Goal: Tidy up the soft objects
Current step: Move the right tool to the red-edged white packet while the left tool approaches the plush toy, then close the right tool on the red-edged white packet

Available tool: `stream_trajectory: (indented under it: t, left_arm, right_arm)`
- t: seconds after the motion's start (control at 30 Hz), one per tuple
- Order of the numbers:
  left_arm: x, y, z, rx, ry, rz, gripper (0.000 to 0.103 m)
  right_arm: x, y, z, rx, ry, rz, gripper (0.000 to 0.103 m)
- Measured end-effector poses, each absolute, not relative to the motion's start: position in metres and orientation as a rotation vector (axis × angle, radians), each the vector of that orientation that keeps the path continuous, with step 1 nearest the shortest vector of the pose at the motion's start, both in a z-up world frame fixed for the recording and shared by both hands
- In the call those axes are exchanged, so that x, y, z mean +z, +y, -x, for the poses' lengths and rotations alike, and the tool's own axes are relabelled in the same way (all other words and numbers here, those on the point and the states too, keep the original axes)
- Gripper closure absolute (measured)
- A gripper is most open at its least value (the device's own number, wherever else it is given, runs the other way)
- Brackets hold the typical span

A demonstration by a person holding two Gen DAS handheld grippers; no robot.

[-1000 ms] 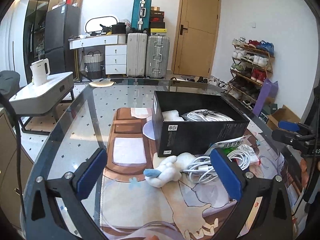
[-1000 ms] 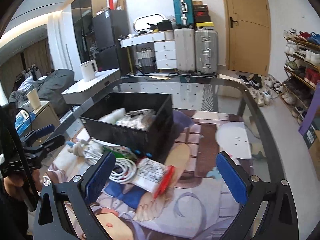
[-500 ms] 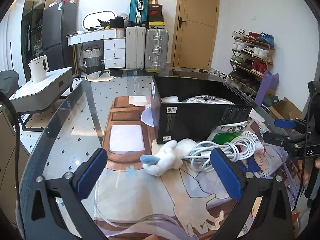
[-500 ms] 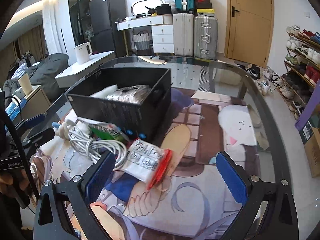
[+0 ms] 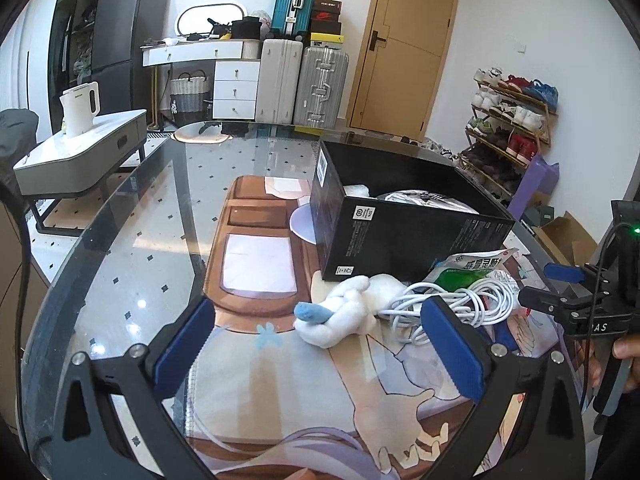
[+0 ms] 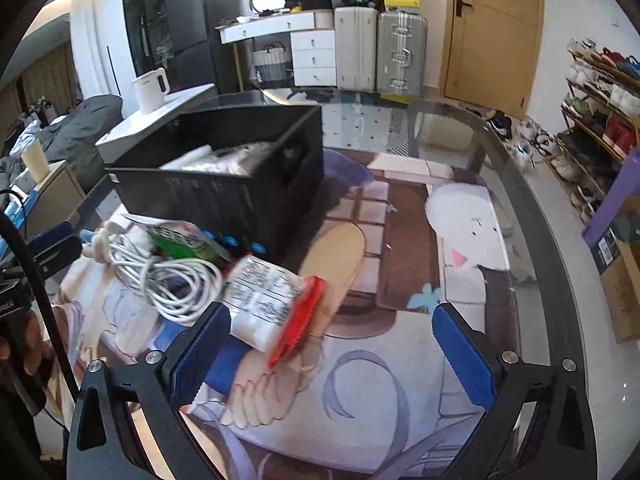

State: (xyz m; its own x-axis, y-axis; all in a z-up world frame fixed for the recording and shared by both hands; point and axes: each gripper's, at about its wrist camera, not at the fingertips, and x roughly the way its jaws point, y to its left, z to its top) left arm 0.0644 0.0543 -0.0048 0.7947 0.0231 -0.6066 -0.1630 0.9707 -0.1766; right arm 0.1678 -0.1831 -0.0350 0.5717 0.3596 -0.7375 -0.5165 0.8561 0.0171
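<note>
A white plush toy (image 5: 344, 312) with a blue tip lies on the printed mat in front of the black box (image 5: 400, 232). A coiled white cable (image 5: 460, 300) and a green-white packet (image 5: 468, 268) lie to its right. My left gripper (image 5: 316, 348) is open, just short of the plush. My right gripper (image 6: 330, 354) is open above a white pouch with a red edge (image 6: 272, 304); the cable (image 6: 160, 276) and the box (image 6: 224, 180) are left of it. The box holds white soft items.
The round glass table's rim (image 5: 80, 248) curves at the left. A white side table with a kettle (image 5: 80, 108) stands beyond. Suitcases (image 5: 304, 80), a door and a shoe rack (image 5: 512, 120) line the walls. The right gripper shows in the left wrist view (image 5: 560, 288).
Both grippers have moved down and forward toward the items in front of the box. The right one now hangs over the red-edged pouch. Both stay open and empty.
</note>
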Motion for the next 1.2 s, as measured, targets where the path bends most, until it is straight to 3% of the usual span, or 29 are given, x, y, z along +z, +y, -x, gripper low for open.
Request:
stream_trajectory:
  t: [1.07,1.2]
  left_arm:
    - [-0.008,0.050,-0.069,0.094,0.673,0.199,0.000]
    - [-0.008,0.051,-0.068,0.089,0.673,0.206,0.000]
  right_arm:
    - [-0.060,-0.133,-0.197,0.746,0.896,0.403,0.001]
    - [-0.059,-0.133,-0.196,0.785,0.867,0.402,0.015]
